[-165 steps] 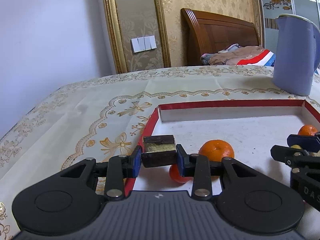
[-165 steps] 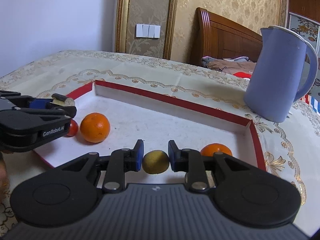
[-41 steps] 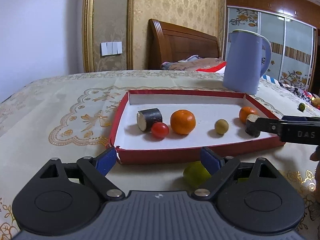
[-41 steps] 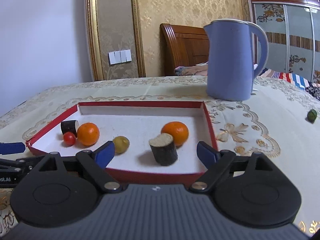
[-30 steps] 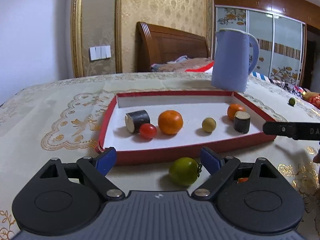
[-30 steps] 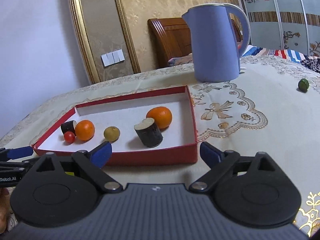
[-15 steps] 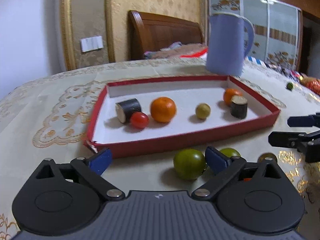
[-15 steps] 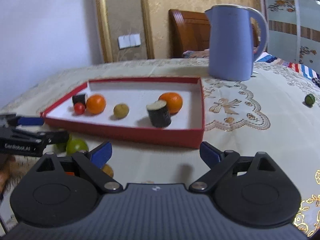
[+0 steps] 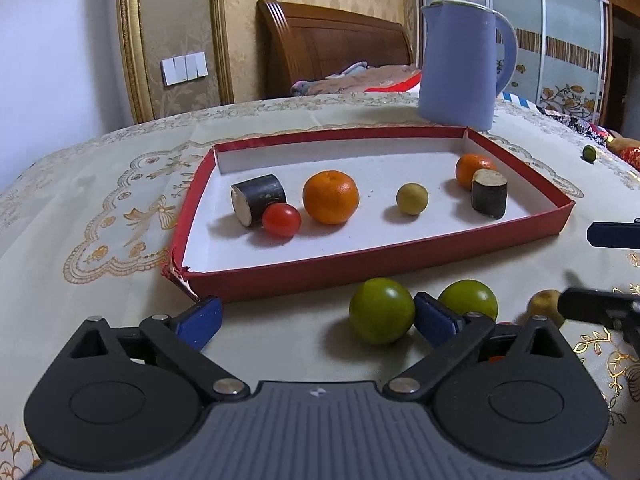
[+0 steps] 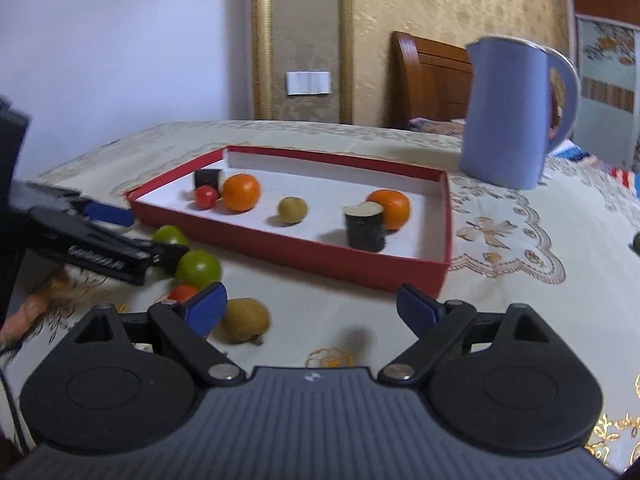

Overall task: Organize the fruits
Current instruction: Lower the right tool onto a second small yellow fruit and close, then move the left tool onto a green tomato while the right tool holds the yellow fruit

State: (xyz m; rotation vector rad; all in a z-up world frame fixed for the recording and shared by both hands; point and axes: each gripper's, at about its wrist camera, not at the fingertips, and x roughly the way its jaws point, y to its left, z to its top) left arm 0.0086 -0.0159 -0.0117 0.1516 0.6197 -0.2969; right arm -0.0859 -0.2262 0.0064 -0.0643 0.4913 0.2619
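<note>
Left wrist view:
- The left tongs stand wide open and grip nothing.
- A green fruit lies on the table between the blue pads, just beside the right pad; contact cannot be confirmed.
- A second green fruit lies just past that pad, in front of the tray.
- A brown fruit lies further right along the tray's near wall, by a finger of the right tongs.
- Inside the tray, from its left wall: a dark cylinder on its side, a red tomato touching it, an orange, a small yellow fruit, an upright dark cylinder with a second orange behind it.
- A blue jug stands behind the tray's far right corner.
- A small green fruit lies well right of the tray.

Right wrist view:
- The right tongs are wide apart and closing; nothing is gripped.
- The brown fruit lies in front of the tray, just beside the left pad, inside the gap.
- A red fruit shows behind that pad.
- The left tongs reach in near the tray's left corner, open, with one green fruit between the fingers and the other green fruit just outside them.
- The jug stands behind the tray's right corner; this view is blurred.
</note>
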